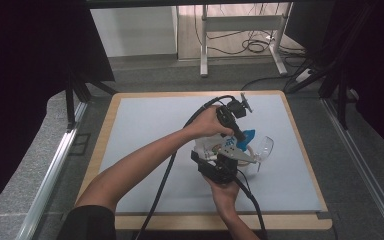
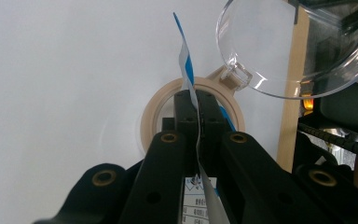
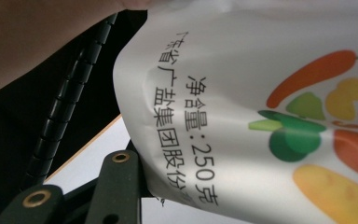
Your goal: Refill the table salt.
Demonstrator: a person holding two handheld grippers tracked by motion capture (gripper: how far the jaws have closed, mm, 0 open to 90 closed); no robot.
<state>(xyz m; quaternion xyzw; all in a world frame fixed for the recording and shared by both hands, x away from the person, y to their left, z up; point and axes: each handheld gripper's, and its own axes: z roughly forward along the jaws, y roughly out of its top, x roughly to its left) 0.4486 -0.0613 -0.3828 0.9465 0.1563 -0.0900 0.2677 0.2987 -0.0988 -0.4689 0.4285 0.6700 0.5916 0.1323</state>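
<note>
My left gripper's (image 2: 198, 109) fingers (image 2: 186, 116) are clamped together on the thin top edge of a white and blue pouch (image 2: 186, 70), and my right gripper (image 1: 220, 167) holds the same pouch lower down, one black finger (image 3: 119, 186) against its side.

High view: both hands meet right of centre on the pale grey mat (image 1: 145, 130), which lies on a wood-edged table (image 1: 102, 135). The left gripper (image 1: 230, 117) sits above the right, cables trailing toward the bottom edge. The pouch (image 1: 247, 135) peeks out blue between them; a clear round lid (image 1: 266, 146) stands tilted just to their right.

Left gripper view: the pouch edge rises upright in the centre. Behind it lies a beige ring-shaped jar rim (image 2: 151, 112), and the glossy clear lid (image 2: 298, 46), hinged to it, takes the upper right.

Right gripper view: the pouch (image 3: 261, 116) is smooth, shiny white film, printed with black characters and coloured vegetables, covering the right side; a ribbed black cable (image 3: 65, 107) runs down the left
</note>
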